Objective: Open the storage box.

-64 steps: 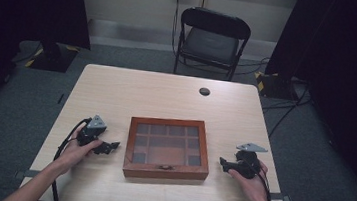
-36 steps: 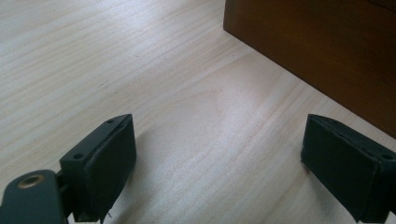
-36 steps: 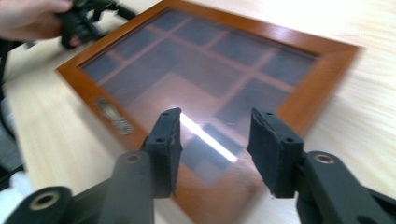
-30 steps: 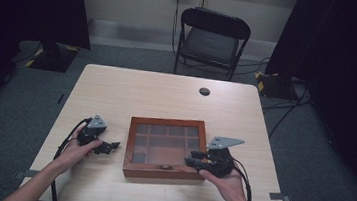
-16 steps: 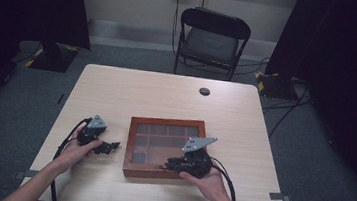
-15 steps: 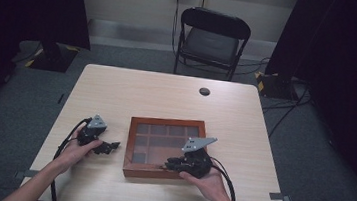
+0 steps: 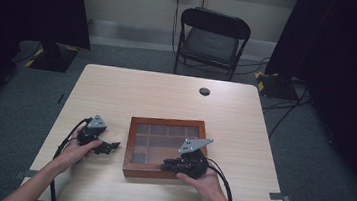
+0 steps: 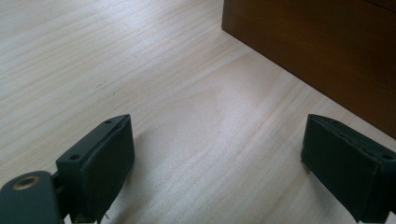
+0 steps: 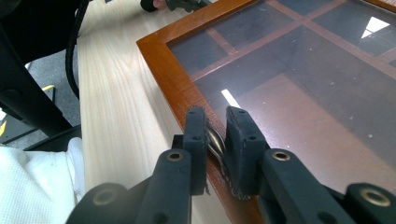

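Between the right tongs (image 9: 215,140), whose jaws have just been closing, sits a small metal pull (image 9: 214,137) fixed to the near rim of the wooden box (image 7: 132,141); the pads are narrow and appear to pinch it from both sides. That pull stands at about six o'clock on the box, on the edge of its glazed lid (image 9: 299,79).

Out from there, the box lies flat near the middle of the tabletop (image 7: 167,94), slightly toward the person's side, with wooden dividers visible through the glass. In the high view the right tongs (image 7: 172,167) rest over the near rim, the hand behind them at five o'clock.

At nine o'clock from the box, the left tongs (image 7: 111,147) lie low on the bare wood, jaws spread wide with nothing between them, the box's side wall just beyond one pad (image 8: 343,172). They are near the box but apart from it.

My reading is that the lid is to be lifted by the pull. The box looks stiff and fairly heavy for its size, and the pane is the fragile part, so pressure belongs on the metal or the frame, never the glass. The pull is small and smooth and may slip; the whole box could tip or slide unless the left tongs steady its side.

A dark cap (image 7: 204,91) lies at twelve o'clock, well apart.
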`<state>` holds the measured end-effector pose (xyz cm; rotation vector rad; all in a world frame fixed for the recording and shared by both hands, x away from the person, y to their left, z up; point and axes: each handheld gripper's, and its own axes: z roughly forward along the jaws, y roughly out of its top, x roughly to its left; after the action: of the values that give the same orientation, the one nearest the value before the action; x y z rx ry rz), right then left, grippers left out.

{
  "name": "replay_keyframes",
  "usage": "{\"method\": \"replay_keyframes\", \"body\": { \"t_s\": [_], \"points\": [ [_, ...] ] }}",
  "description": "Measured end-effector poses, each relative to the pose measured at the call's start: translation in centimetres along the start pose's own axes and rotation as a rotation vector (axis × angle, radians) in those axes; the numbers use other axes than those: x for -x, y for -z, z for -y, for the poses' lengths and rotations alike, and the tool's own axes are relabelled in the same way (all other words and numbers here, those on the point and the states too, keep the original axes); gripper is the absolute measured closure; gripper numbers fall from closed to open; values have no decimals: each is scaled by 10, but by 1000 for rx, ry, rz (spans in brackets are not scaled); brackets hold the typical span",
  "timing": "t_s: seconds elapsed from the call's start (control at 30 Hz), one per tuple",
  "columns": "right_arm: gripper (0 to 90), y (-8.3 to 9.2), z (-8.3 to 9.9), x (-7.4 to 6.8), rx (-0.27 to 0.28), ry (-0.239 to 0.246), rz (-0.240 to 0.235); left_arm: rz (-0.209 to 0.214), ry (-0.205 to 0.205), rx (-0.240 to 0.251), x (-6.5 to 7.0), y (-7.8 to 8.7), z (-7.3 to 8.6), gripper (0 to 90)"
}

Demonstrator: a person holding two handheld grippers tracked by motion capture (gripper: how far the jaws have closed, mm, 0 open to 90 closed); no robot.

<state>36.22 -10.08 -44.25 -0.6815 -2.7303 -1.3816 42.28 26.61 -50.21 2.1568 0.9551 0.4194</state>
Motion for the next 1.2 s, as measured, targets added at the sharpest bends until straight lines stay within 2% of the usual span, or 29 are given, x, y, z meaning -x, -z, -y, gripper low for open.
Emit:
{"method": "replay_keyframes", "body": {
  "t_s": [0.1, 0.3, 0.53, 0.83, 0.93, 1.2],
  "points": [
    [793, 0, 1, -1, 5, -6, 2, 0, 0, 0, 0, 0, 0, 91],
    [809, -6, -4, -8, -13, 14, -8, -2, 0, -2, 0, 0, 0, 88],
    [812, -6, -7, -9, -22, 1, -13, -2, 0, 0, 0, 0, 0, 88],
    [814, 5, -18, -10, 33, -6, -26, -1, -1, -1, 0, 0, 0, 87],
    [814, 7, -21, -10, 33, -6, -26, -1, -14, -7, -1, 0, -1, 84],
    [814, 11, -24, -9, 28, -8, -26, -2, -11, -4, -1, 0, -1, 84]
  ]
}}
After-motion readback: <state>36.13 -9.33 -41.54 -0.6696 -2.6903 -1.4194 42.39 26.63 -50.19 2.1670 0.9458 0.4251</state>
